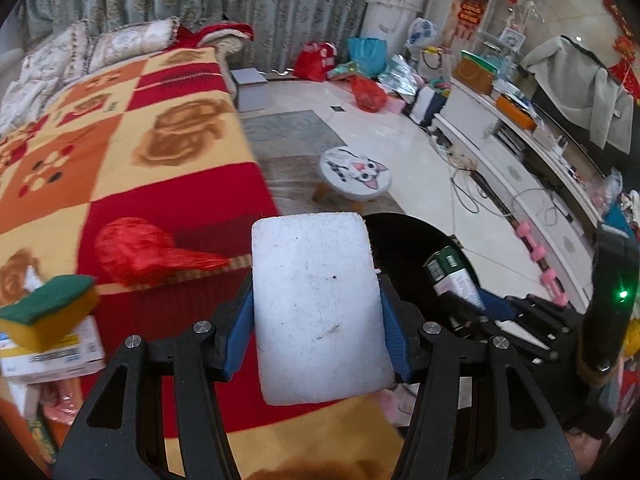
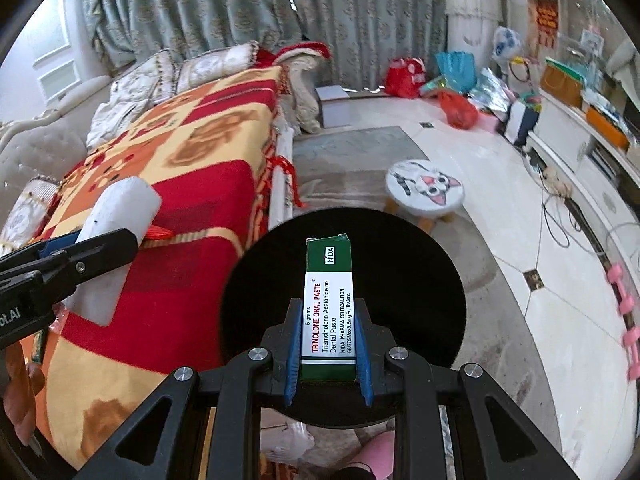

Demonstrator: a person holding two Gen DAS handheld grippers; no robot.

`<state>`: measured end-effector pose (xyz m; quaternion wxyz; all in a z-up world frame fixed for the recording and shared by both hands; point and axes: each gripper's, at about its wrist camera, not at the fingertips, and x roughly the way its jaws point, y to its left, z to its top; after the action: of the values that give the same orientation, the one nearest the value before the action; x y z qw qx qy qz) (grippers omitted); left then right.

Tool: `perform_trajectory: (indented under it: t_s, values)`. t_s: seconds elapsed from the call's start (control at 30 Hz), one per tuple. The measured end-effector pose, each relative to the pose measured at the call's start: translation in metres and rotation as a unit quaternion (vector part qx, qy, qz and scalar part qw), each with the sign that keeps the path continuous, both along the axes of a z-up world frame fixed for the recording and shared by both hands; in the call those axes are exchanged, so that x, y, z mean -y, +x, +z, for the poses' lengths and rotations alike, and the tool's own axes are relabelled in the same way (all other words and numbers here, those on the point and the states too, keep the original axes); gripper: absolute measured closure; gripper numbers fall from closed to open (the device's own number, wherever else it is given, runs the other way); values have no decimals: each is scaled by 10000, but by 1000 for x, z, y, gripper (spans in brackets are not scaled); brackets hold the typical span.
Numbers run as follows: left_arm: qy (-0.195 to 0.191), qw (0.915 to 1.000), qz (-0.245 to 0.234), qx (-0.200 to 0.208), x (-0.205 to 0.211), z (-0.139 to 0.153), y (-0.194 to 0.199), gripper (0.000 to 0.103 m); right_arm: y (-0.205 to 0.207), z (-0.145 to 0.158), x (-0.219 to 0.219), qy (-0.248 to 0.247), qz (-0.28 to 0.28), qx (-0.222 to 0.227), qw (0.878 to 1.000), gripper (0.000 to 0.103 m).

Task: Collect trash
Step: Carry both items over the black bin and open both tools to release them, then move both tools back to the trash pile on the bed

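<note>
Right wrist – paste box over bin rim

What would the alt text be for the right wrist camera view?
The right gripper clamps a small green and white medicine box above a round black bin. To the left, the left gripper holds a white foam block over a sofa with a red and yellow blanket.

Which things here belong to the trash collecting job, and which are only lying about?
Part of the job:
- white foam block, clamped in the left gripper
- green paste box, clamped in the right gripper
- black bin below

Lying about:
- cat stool
- pink dumbbells
- sponge
- red bag
</note>
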<state>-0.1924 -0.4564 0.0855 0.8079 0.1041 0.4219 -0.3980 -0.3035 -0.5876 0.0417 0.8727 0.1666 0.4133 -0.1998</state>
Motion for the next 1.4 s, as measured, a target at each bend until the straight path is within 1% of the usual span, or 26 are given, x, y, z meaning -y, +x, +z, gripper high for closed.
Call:
perform_trajectory:
  t_s: [0.23, 0.33, 0.37, 0.4, 0.43, 0.47, 0.5, 0.63, 0.87, 1.17, 1.23, 1.37, 1.4]
  values:
    - [-93, 9992, -162, -347, 27, -13, 1, 45, 0, -18, 19, 294, -212, -109, 9993, 80]
    - [-93, 9990, -159, -405, 31, -15, 1, 43, -3, -21, 23, 366, -324, -127, 9987, 80]
    - [-113, 9988, -168, -437, 32, -15, 1, 40, -4, -22, 25, 401, -361, -151, 9984, 80]
    - [-153, 9986, -173, -474, 32, -15, 1, 36, -4, -24, 26, 419, -382, -178, 9982, 78]
    - [-198, 9984, -177, -507, 31, -15, 2, 34, -5, -24, 26, 431, -404, -191, 9981, 76]
    - [-235, 9981, -178, -533, 30, -15, 2, 31, -6, -24, 26, 451, -414, -165, 9980, 69]
    - [-267, 9979, -174, -557, 29, -14, 3, 31, -6, -24, 26, 473, -417, -132, 9979, 65]
    - [-278, 9976, -109, -627, 26, -14, 5, 30, -9, -23, 25, 540, -462, -117, 9974, 64]
    - [-176, 9989, 109, -423, 9, -7, 5, 30, -10, -20, 17, 546, -422, -145, 9975, 64]
    - [-77, 9989, 457, -12, -28, 8, 6, 30, -3, 0, -8, 329, -220, -28, 9992, 63]
    - [-74, 9984, 555, 36, -39, 11, 7, 30, 0, 4, -16, 299, -164, 3, 9994, 61]
    - [-56, 9971, 752, 119, -62, 16, 11, 30, 7, 12, -32, 254, -49, 76, 9996, 49]
    - [-41, 9965, 812, 168, -69, 18, 11, 30, 9, 14, -36, 237, -14, 100, 9997, 48]
